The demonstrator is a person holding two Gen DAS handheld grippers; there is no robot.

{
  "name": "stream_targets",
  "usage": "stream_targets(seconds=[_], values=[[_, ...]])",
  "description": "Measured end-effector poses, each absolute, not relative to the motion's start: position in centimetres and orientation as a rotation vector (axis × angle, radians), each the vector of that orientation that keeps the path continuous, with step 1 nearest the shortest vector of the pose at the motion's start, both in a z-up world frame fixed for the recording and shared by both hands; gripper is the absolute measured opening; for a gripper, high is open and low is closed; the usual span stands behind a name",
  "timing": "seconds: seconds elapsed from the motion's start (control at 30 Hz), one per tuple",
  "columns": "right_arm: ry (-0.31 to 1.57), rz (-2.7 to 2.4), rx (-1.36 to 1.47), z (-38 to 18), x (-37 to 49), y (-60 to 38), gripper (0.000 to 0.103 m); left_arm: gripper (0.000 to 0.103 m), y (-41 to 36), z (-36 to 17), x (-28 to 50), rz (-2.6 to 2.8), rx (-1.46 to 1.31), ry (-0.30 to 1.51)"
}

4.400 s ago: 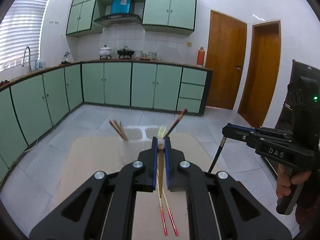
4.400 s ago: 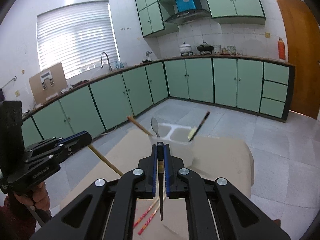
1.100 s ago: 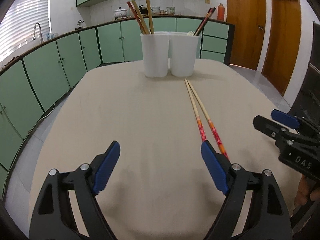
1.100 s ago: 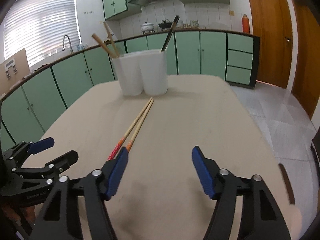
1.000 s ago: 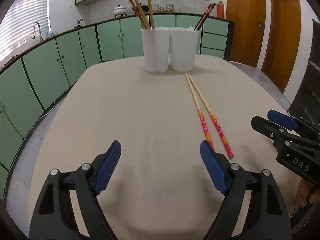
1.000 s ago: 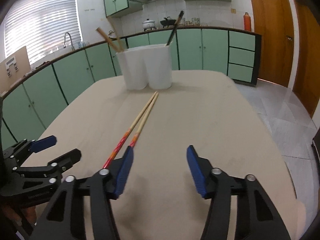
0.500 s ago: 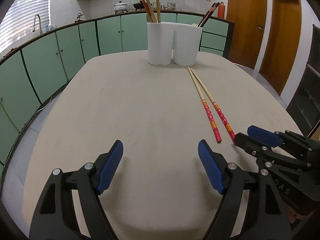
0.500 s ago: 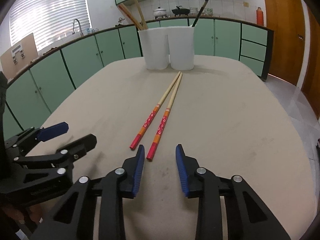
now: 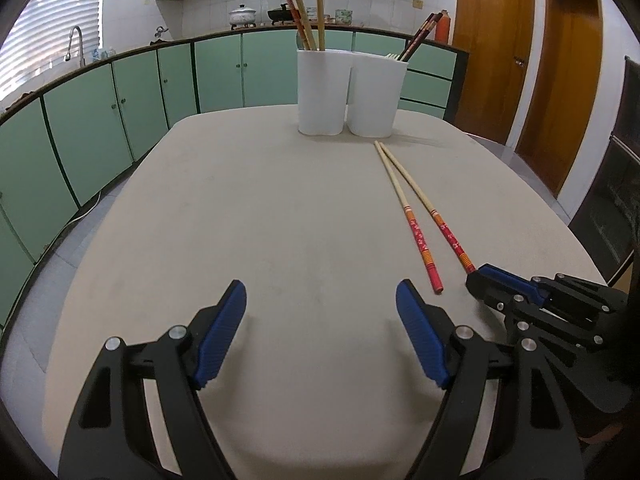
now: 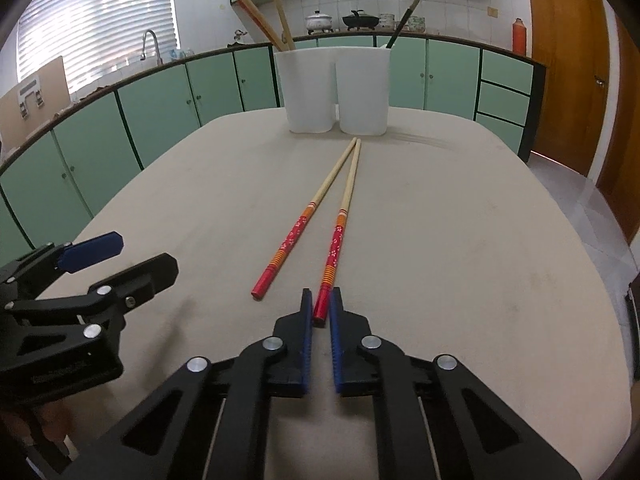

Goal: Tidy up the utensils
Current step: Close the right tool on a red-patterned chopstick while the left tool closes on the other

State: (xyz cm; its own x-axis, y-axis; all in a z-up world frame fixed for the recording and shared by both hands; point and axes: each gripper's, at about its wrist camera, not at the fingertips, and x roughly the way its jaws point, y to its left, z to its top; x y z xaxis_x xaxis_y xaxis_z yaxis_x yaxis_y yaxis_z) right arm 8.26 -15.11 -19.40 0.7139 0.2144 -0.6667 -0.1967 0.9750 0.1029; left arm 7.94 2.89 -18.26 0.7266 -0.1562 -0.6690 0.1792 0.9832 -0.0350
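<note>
Two chopsticks with red patterned ends lie on the beige table (image 10: 460, 240), the left one (image 10: 304, 222) and the right one (image 10: 340, 228); they also show in the left wrist view (image 9: 412, 210). My right gripper (image 10: 320, 314) has its jaws closed narrowly around the red end of the right chopstick, which still lies on the table. My left gripper (image 9: 320, 332) is open and empty, low over the near table, left of the chopsticks. A white two-compartment holder (image 10: 332, 88) with chopsticks and utensils stands at the far end.
Green kitchen cabinets (image 9: 100, 128) run behind and to the left of the table. Wooden doors (image 9: 492, 48) stand at the right. The right gripper (image 9: 520, 292) shows in the left wrist view, beside the chopstick ends.
Both grippers dropped from above the holder to the near table and opened. In the last second my right gripper moved onto the right chopstick's red end and narrowed its jaws around it.
</note>
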Motion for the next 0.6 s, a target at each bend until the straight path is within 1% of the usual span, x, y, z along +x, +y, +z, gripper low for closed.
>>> stream_targets(seconds=[0.3,0.47,0.6], values=[[0.716,0.196,0.074,-18.5,8.1,-18.8,0.006,0.075,0.0,-17.8,8.2,-0.240,0.018,0.735],[0.712,0.192,0.109,-18.4,7.8,-20.7,0.006,0.065,-1.8,-18.6,8.7,-0.245,0.010,0.763],[0.705,0.203,0.113,-18.4,7.6,-21.2,0.006,0.062,-3.0,-19.2,9.1,-0.246,0.011,0.785]])
